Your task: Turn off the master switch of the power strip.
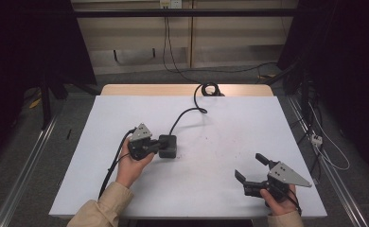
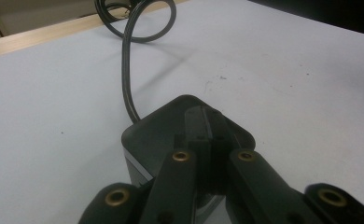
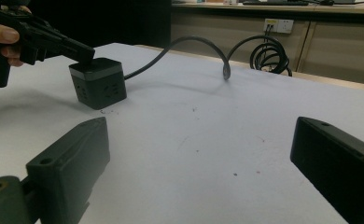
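White sheeting is covering the wooden table (image 1: 78, 189), and dark curtains are hanging on both sides, with pale cabinet panels and a wall socket standing at the far end of the room. Near the middle-left of that white surface, a dark grey cube-shaped power socket block (image 1: 168, 146) is sitting flat, its pale band running around its upper edge and its socket holes showing on the side faces in the right gripper view. Its thick black cable (image 1: 187, 113) is snaking away toward the far edge, looping into a coil (image 1: 210, 89) right where the bare wood strip is showing.

Over on the left, the left gripper (image 1: 155, 146) is coming in from the near-left, held in the person's left hand (image 1: 130, 165), and its jaws are pressed together with no gap, their tips lying on the cube's top face. In the left gripper view the two black jaws are meeting side by side right above the block (image 2: 171, 126), with nothing pinched between them.

Down at the near-right, the right gripper (image 1: 251, 168) is sitting in the person's right hand (image 1: 279, 201), well apart from the cube. Its jaws are spread wide and gripping nothing; in the right gripper view they are framing bare white tabletop, with the cube (image 3: 98, 84) far off to the left beyond them.
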The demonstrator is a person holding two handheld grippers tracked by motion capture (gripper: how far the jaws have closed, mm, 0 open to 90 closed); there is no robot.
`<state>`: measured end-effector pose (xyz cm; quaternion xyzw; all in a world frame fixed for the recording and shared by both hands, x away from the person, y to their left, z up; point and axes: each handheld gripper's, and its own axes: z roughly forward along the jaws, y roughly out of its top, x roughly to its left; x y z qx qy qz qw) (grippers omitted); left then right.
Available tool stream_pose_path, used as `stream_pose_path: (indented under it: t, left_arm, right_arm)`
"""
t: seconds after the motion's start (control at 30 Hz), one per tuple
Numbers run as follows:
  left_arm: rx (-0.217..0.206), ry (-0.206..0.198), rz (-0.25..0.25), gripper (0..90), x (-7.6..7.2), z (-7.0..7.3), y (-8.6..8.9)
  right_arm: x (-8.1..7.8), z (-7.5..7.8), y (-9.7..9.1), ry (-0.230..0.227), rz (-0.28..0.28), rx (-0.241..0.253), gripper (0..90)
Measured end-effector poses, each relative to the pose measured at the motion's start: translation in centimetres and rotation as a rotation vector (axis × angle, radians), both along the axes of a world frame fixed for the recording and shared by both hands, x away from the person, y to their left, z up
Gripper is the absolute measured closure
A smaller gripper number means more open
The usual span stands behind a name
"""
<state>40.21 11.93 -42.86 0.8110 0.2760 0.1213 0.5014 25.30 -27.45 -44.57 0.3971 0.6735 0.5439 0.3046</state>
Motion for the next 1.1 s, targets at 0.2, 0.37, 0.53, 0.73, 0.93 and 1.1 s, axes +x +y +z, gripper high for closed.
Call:
stream_pose_path:
  t: [0.2,0.37,0.53,0.73,0.93,1.1]
  left_arm:
    - [0.008,-0.004,0.002,90.0,-0.11,0.05,-0.10]
    - [0.015,-0.007,0.001,90.0,-0.13,0.10,-0.12]
    - [0.029,-0.016,0.006,90.0,-0.21,0.18,-0.20]
    - [0.047,-0.025,0.007,90.0,-0.22,0.27,-0.24]
    - [0.058,-0.039,-0.002,90.0,-0.37,0.26,-0.37]
    - [0.027,-0.017,0.000,90.0,-0.27,0.12,-0.18]
  right_arm:
    - [-0.02,0.02,0.00,-0.001,0.000,0.000,4.4]
    - [-0.05,0.01,-0.04,-0.003,0.001,-0.002,4.4]
    - [-0.07,0.00,-0.03,-0.001,0.000,-0.002,4.4]
    - [-0.12,0.03,0.04,-0.001,0.001,-0.002,4.4]
    - [-0.11,0.01,-0.03,-0.002,-0.002,-0.002,4.4]
    - [-0.09,-0.01,0.03,0.001,0.001,-0.003,4.4]
